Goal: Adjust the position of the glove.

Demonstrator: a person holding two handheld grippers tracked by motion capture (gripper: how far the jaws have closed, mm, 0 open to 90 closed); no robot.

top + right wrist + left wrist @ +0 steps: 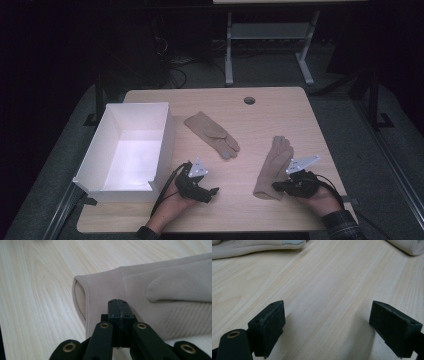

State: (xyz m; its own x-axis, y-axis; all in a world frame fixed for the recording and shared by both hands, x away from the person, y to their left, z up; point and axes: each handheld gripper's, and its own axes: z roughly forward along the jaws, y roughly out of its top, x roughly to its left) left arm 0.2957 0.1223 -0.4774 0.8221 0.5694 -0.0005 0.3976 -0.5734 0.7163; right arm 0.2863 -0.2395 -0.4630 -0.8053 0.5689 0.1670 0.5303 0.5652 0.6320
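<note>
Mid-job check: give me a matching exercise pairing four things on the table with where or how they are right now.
1. white open-topped box
2. left gripper
3. right gripper
4. tan fabric glove nearer the box

a. jaws shut, over a tan glove's cuff
b. at the table's left edge
c. jaws wide apart above bare wood
d. lying flat mid-table, untouched

Pairs: 1-b, 2-c, 3-a, 4-d

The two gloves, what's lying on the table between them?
Nothing: the high view shows bare table between the left glove and the right glove.
</note>
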